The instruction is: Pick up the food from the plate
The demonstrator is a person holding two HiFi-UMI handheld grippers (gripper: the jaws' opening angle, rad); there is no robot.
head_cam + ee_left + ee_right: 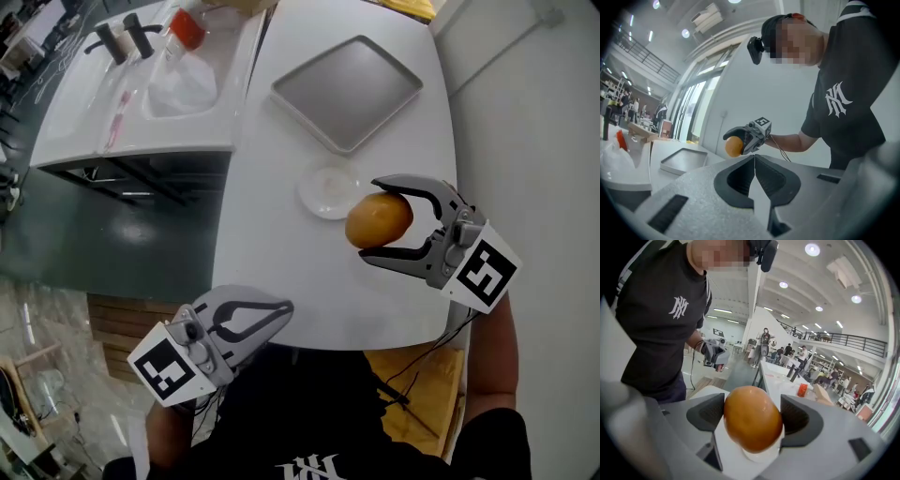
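Over plate (328,194), food (379,219) in right claw (370,222)

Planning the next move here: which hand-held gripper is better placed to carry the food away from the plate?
Right. The right hand-held gripper is shut on the food, close by the plate. The left hand-held gripper is shut, empty, near the table front edge.
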